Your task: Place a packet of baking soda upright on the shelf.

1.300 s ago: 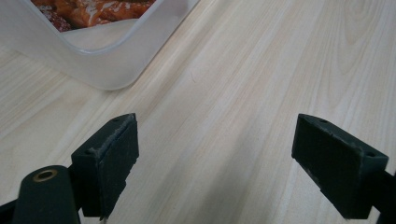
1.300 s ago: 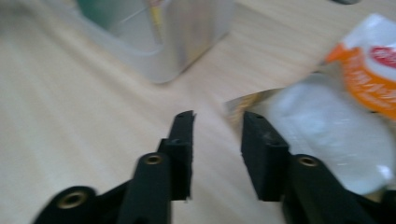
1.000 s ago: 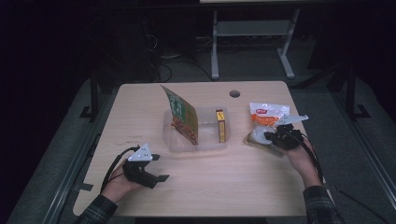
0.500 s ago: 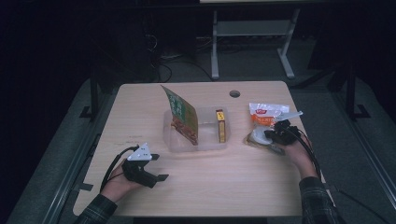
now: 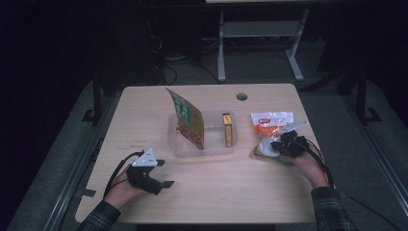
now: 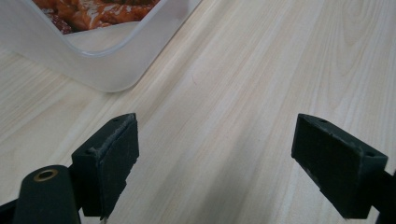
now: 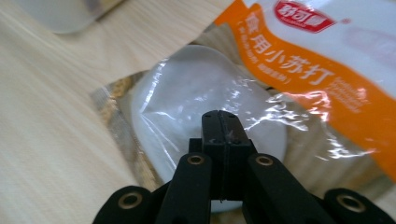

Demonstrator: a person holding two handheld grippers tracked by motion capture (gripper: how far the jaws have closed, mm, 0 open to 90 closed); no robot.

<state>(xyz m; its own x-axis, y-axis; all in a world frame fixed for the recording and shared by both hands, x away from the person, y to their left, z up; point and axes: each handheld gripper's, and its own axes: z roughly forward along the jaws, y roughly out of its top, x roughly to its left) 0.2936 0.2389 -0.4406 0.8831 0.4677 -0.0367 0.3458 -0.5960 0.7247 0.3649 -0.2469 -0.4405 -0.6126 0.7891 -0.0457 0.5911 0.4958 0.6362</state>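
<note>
Dark room, wooden desk (image 5: pixel 144 110). Right tool (image 7: pixel 219 126) pressed together on film of clear-wrapped white pouch (image 7: pixel 196 98), directly ahead, beside baking soda bag (image 7: pixel 327 60). Clear container (image 5: pixel 211 147) lies to its left. Left tool (image 6: pixel 215 158) spread, empty, idle.

Dim lab — bare wooden table (image 5: pixel 144 120), floor cables (image 5: pixel 168 62)

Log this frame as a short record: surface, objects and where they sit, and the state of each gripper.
surface: wooden table
centre: clear plastic tub holding a tilted green food pouch and a narrow yellow box
right side: orange-and-white packet, overlapping a clear-wrapped white round item
left gripper: jaws wide open, over bare table near the tub's corner
right gripper: jaws closed at the wrapped white item; whether film is pinched is unclear
</note>
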